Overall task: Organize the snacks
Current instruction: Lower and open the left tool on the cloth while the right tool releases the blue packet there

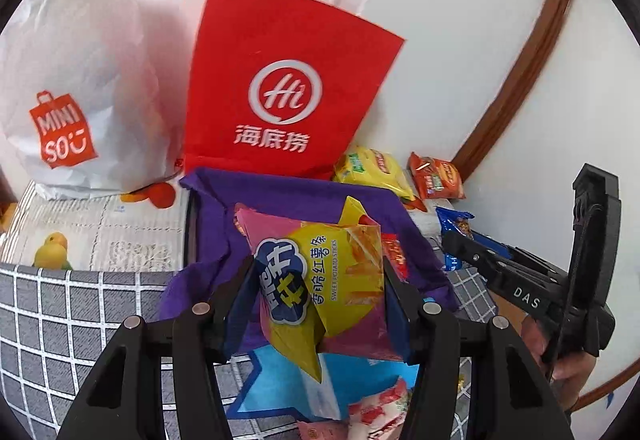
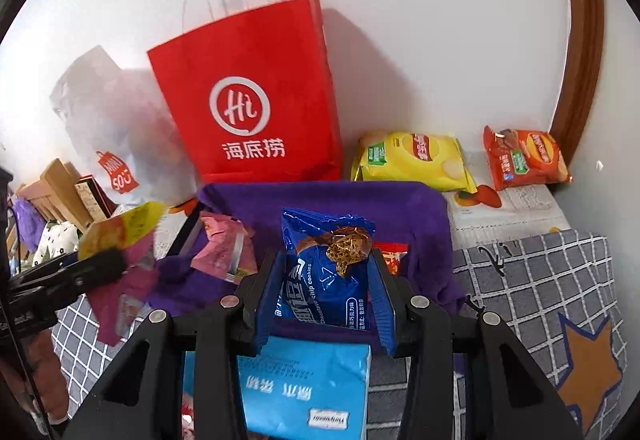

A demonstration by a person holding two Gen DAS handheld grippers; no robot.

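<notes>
My left gripper is shut on a yellow and pink sweet potato sticks packet, held over a purple fabric bin. My right gripper is shut on a blue chocolate chip cookie packet above the same purple bin. A pink packet and a red packet lie inside the bin. In the right wrist view the left gripper shows at the left with its packet. The right gripper shows at the right of the left wrist view.
A red paper bag and a white plastic bag stand against the wall behind the bin. A yellow chip bag and an orange chip bag lie at the back right. A light blue pack lies below the grippers on the checked cover.
</notes>
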